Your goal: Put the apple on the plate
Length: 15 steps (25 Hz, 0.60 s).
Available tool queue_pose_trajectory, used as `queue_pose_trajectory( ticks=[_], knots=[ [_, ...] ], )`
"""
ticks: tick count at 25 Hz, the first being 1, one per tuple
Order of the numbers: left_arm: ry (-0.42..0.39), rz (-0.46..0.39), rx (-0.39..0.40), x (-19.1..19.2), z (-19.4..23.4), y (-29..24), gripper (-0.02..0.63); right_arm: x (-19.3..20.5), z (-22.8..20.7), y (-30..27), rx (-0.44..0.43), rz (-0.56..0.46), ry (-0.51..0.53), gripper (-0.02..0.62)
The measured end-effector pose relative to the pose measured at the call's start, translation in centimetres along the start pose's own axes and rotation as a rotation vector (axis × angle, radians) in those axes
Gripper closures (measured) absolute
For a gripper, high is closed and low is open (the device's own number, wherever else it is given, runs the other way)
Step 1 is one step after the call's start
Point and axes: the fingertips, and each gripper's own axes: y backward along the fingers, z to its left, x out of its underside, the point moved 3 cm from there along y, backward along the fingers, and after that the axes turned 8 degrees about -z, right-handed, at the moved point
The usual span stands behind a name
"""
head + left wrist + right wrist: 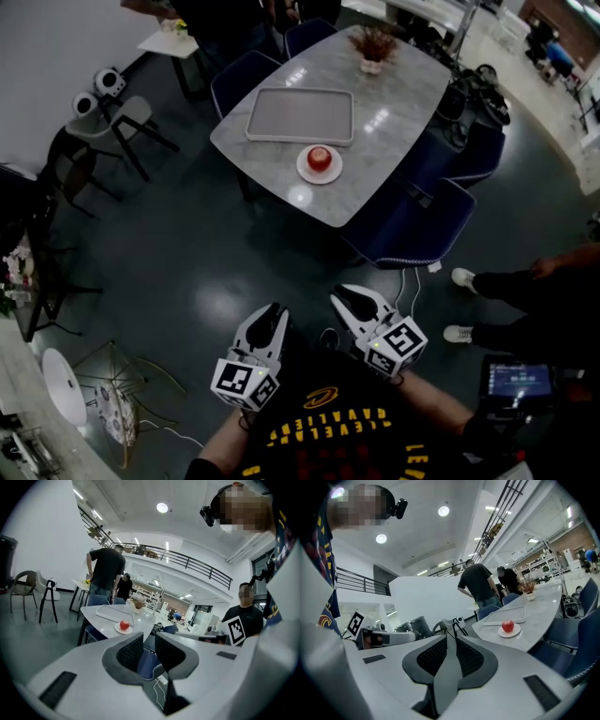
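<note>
A: What's the room like?
B: Big and open: a dark, glossy floor (206, 272), a white wall (56, 47) beyond the left edge of the tabletop (394, 122), and a railed gallery (187, 562) overhead.
A: Furniture?
B: The tabletop is pale marble with rounded corners. Blue chairs (412, 225) are tucked in along its right and far edges, and a grey chair (122, 127) on black legs stands by the wall.
A: Light?
B: Round ceiling lamps (162, 507), mirrored as bright patches on the floor

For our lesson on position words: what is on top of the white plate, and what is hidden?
A red apple sits on the plate. The plate's rim shows around it. The plate's middle under the apple and the table beneath the plate are covered.
</note>
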Motion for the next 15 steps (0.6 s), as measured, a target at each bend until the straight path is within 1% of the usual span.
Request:
queue_pose_trajectory(
  ticks=[3,7,9,15],
  knots=[
    [0.016,0.015,0.01,0.0,1.8,-1.6,0.54,0.4,-1.1,-1.9,0.009,0.01,-0.013,0.546],
    [0.035,0.034,0.064,-0.5,4.6,-5.4,0.54,-0.2,-3.4,-5.1,0.029,0.001,0.005,0.547],
    [0.034,0.044,0.092,-1.5,6.2,-7.3,0.54,-1.0,-4.4,-6.8,0.059,-0.007,0.004,0.546],
    [0.033,0.04,0.17,-6.0,11.4,-12.2,0.535,-4.4,-6.6,-12.6,0.162,-0.045,0.026,0.546]
  ],
)
